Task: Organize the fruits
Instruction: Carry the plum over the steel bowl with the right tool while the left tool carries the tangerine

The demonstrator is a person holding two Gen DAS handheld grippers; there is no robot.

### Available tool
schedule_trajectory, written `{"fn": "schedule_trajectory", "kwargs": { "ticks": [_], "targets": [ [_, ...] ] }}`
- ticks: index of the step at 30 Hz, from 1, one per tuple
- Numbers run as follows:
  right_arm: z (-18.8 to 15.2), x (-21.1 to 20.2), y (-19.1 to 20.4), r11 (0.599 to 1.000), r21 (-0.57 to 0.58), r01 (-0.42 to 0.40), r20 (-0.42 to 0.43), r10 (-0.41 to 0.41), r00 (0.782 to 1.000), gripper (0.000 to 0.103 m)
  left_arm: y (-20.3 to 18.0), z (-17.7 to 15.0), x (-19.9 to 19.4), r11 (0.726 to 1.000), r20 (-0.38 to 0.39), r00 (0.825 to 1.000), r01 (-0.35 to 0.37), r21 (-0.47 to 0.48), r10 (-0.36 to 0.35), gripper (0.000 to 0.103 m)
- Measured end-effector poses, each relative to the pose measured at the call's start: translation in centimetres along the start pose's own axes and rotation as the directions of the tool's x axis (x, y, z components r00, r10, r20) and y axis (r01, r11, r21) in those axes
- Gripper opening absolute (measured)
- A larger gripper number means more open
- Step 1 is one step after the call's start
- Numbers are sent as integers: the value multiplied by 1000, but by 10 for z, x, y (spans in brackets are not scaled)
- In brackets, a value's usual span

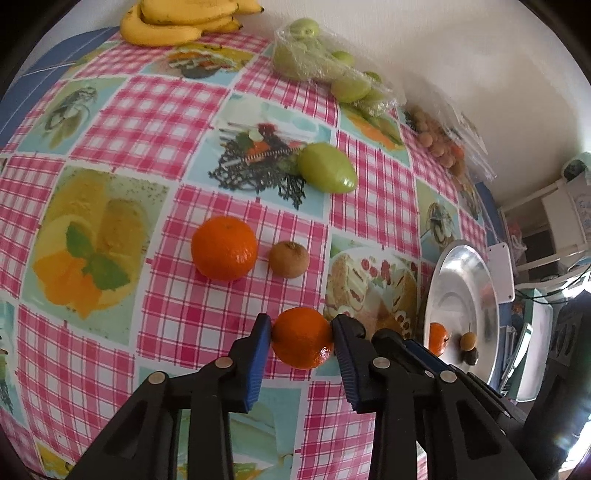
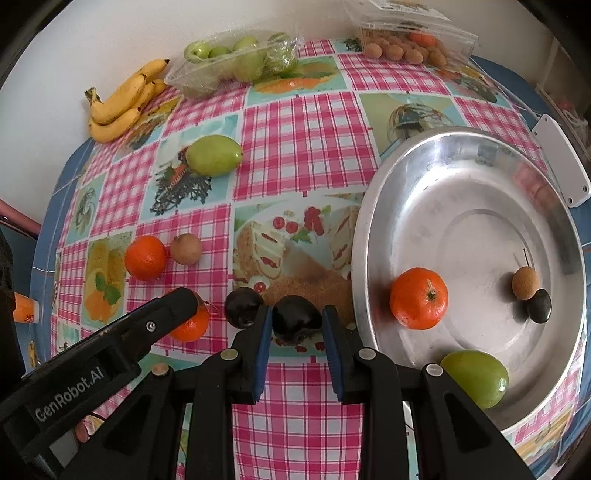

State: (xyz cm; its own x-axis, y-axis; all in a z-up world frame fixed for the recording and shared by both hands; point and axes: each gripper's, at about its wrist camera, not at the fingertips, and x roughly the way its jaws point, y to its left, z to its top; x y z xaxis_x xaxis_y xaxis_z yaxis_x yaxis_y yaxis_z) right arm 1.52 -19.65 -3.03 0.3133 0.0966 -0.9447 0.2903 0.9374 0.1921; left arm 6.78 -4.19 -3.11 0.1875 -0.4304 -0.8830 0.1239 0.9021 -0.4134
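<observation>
My left gripper (image 1: 302, 329) is shut on an orange mandarin (image 1: 301, 341) just above the checked tablecloth. In the right wrist view that mandarin (image 2: 190, 326) shows behind a left finger (image 2: 171, 308). My right gripper (image 2: 297, 314) is shut on a dark plum (image 2: 295, 321), close to the silver plate's (image 2: 461, 221) left rim. A second dark plum (image 2: 242, 308) lies just left of it. The plate holds a mandarin (image 2: 418, 298), a green fruit (image 2: 474, 378), a small brown fruit (image 2: 524, 282) and a dark fruit (image 2: 539, 305).
On the cloth lie another mandarin (image 1: 224, 248), a brown fruit (image 1: 289, 259) and a green fruit (image 1: 327, 168). Along the wall are bananas (image 1: 177, 20), a wrapped tray of green fruit (image 1: 314, 55) and a clear box of brown fruits (image 2: 402, 48). A white block (image 2: 561, 162) sits behind the plate.
</observation>
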Motion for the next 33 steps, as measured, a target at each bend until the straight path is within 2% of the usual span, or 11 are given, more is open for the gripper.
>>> {"fn": "schedule_trajectory", "kwargs": {
  "ticks": [9,17,27,33],
  "targets": [
    [3,-35,7,999,-14,-34,96,35,995,29,-2,6,-30,1000,88,996,-4,3,3,37],
    [2,-39,8,999,-17,-28,103,30,994,29,-6,7,-37,1000,118,993,-23,10,22,37],
    [4,-48,-33,996,86,30,104,-39,994,29,-30,1,-36,998,127,992,-18,52,11,37],
    [3,-54,-71,983,173,67,112,-88,990,29,-60,-9,-27,991,115,993,-24,130,9,37]
  ]
}}
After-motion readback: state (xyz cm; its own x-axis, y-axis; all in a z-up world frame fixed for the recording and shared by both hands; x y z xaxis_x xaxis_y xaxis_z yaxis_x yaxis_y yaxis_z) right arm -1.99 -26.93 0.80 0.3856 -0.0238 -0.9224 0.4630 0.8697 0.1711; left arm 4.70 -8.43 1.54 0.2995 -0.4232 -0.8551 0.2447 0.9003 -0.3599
